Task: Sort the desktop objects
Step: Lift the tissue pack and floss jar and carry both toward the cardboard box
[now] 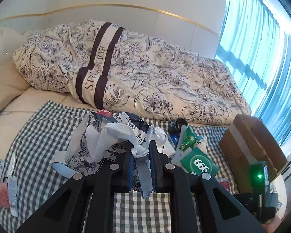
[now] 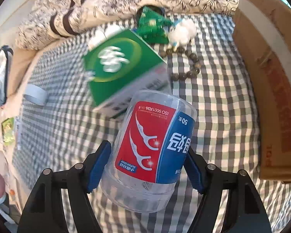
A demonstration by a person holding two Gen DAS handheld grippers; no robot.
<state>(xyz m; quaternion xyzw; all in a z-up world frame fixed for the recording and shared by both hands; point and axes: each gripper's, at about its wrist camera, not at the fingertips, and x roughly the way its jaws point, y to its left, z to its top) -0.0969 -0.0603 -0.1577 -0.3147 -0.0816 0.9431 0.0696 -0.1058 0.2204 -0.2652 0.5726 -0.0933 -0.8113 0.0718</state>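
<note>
Floss-pick jar (image 2: 151,145) sits clamped in the right tongs (image 2: 148,163), long axis running away from the camera and tilting right, lifted over the checked cloth (image 2: 223,116) on the bed. Cardboard box (image 2: 271,77) lies to its right, near, so that arm's closest. Left tongs (image 1: 141,161) are pinched on a clear plastic bag (image 1: 143,167). Green box (image 2: 118,64) sits farther off.

We see a clear floss-pick jar (image 2: 151,151) with a red and blue label, tilted and upside down. Behind it, a green box (image 2: 122,66) lies on the checked cloth (image 2: 223,116), near a bead bracelet (image 2: 186,64). A floral plastic bag (image 1: 106,141) stands crumpled.
</note>
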